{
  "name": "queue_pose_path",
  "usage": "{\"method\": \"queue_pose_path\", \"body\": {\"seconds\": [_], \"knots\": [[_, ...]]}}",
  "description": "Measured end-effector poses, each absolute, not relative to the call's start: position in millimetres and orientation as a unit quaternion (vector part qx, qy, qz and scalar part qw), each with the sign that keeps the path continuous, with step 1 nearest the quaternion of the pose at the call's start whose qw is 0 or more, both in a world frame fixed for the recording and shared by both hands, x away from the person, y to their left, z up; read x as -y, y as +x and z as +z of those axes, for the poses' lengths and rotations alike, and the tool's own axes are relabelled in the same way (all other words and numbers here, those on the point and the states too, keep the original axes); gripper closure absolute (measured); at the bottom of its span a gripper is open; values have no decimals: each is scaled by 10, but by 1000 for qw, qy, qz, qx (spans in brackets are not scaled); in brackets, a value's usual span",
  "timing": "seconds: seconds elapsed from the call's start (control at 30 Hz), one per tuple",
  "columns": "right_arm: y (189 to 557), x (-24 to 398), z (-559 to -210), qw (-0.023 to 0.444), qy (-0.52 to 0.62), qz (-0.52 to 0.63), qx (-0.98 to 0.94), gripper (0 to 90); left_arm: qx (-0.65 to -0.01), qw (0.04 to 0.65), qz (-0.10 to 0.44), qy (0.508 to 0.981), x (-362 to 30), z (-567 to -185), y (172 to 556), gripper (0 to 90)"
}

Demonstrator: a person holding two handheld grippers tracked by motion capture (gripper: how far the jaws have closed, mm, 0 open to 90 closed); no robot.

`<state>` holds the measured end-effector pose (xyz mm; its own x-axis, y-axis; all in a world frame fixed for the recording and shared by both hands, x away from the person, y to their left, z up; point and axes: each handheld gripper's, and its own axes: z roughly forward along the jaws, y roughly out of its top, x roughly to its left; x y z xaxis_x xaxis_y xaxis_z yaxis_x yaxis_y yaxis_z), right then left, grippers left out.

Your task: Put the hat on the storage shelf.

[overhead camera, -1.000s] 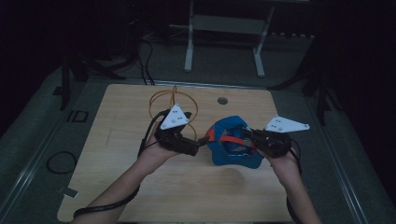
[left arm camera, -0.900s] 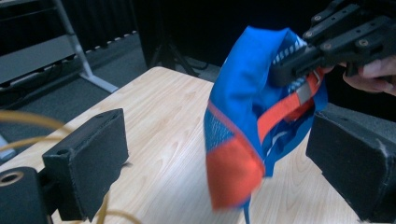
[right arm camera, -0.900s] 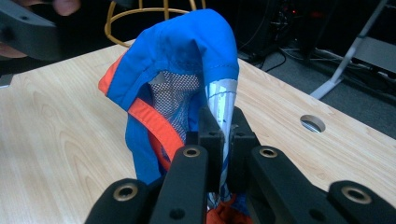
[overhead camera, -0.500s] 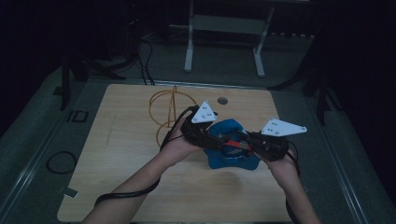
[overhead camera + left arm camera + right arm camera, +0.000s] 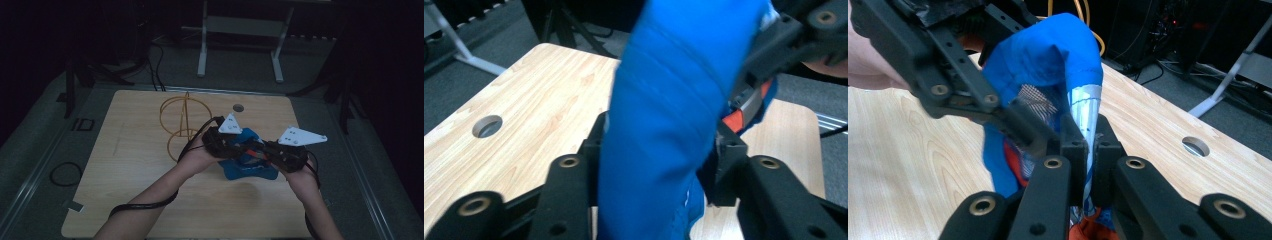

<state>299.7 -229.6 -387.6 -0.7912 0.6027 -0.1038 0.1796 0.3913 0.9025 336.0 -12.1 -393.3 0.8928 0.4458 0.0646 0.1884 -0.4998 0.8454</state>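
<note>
Both claws are gripping the blue cloth [image 5: 248, 162], lifted just above the surface [image 5: 130, 190]: the left claw [image 5: 659, 165] is spread around a thick fold, the right claw [image 5: 1089, 145] nearly closed on its pale edge. Pulling apart evenly would avoid slipping.

Light wooden table [image 5: 125, 165], round hole [image 5: 238, 107] near far edge; orange wire stand [image 5: 181, 122] and blue fabric bag [image 5: 250, 167] on top.
</note>
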Motion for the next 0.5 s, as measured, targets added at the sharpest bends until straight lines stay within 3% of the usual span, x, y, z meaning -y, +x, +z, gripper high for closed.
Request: {"method": "queue_pose_path", "body": {"seconds": [0.17,0.3,0.5], "knots": [[2995,2314,-3876,214,245,496,-805,881,-182,469,137,854,185,-3917,3366,708],[2995,2329,-3880,216,249,494,-805,881,-183,461,153,855,247,-3924,3354,856],[2980,2351,-3904,210,251,497,-804,879,-191,451,189,851,264,-3901,3340,887]]}}
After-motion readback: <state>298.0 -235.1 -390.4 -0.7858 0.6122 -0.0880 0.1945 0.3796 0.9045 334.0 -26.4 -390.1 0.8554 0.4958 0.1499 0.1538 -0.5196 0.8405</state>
